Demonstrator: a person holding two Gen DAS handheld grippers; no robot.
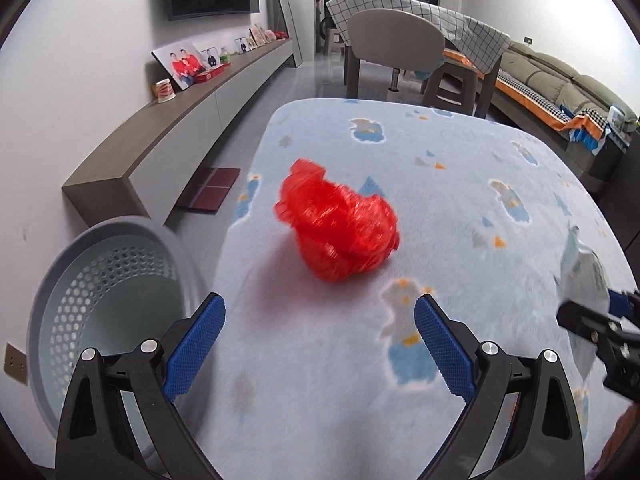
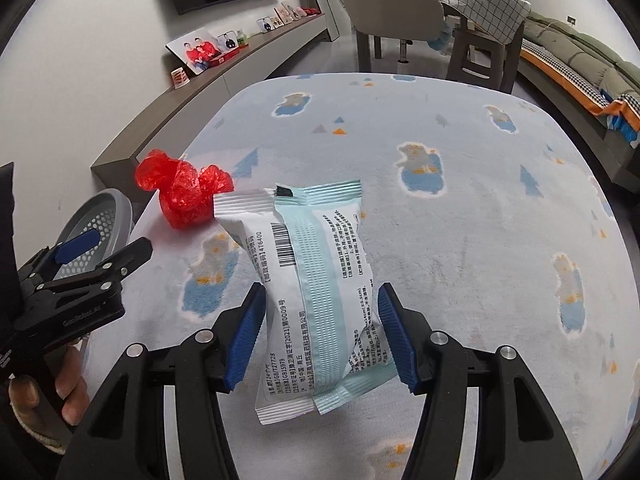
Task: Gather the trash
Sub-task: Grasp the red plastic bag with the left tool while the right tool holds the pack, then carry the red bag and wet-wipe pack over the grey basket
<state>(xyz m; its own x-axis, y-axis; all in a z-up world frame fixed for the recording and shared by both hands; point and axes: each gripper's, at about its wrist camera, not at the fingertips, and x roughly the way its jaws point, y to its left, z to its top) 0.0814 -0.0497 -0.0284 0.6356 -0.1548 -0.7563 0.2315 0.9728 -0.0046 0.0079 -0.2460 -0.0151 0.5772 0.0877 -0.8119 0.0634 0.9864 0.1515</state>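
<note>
Right gripper [image 2: 320, 330] grasping packet [image 2: 316, 292]; left gripper [image 1: 320, 344] released near red bag [image 1: 340, 228], slightly blurred.

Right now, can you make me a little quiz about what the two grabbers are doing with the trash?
1. True or false: the right gripper is closed on the white and green packet.
2. What lies on the blanket in front of the open left gripper? A) a crumpled red plastic bag B) a cup C) a photo frame
3. Fill in: the perforated grey ____ stands beside the table, on the left gripper's side.

Key:
1. True: its blue pads press the packet's two sides.
2. A, the red plastic bag; nothing is between the left pads.
3. basket
</note>
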